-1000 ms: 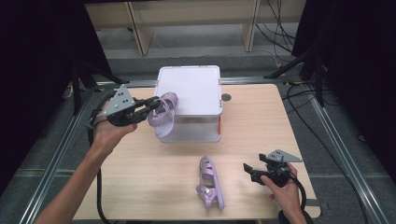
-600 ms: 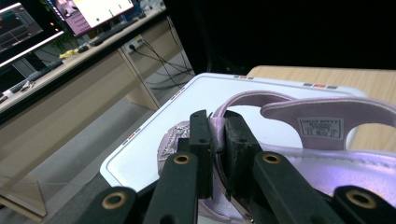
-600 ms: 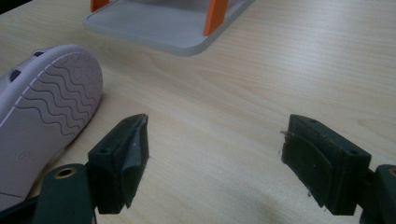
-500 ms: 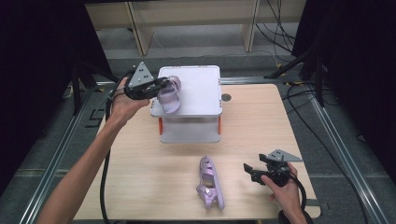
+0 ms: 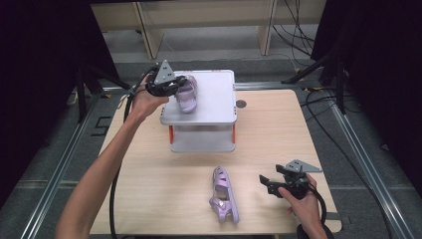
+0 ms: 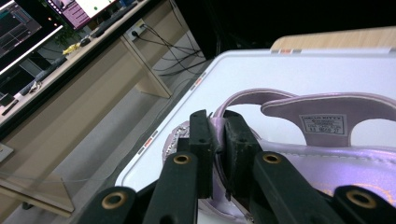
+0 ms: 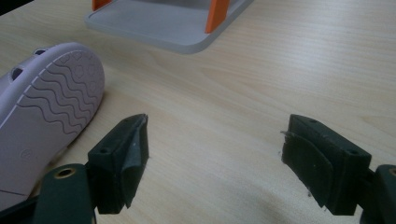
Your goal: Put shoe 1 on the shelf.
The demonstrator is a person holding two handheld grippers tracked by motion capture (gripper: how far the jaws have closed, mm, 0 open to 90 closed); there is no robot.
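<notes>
A two-level white rack (image 5: 215, 102) with orange posts stands at the back middle of the wooden table. My left gripper (image 5: 180, 84) is shut on the strap of a purple sandal (image 5: 187, 95) over the left part of the rack's top shelf (image 6: 289, 74). In the left gripper view the pads (image 6: 201, 133) pinch the strap edge of that sandal (image 6: 327, 123). I cannot tell whether it rests on the shelf. A second purple sandal (image 5: 223, 193) lies on its side near the table's front edge. My right gripper (image 5: 262, 183) stands open just right of it, nothing between its jaws.
In the right gripper view the second sandal's sole (image 7: 42, 107) is at the left and the rack's base (image 7: 163, 23) is ahead. A dark round hole (image 5: 241, 104) sits in the tabletop right of the rack. Metal rails run along both table sides.
My left gripper has carried the sandal from the rack's front-left corner back and over its top shelf. The right gripper and the second sandal have stayed put.
</notes>
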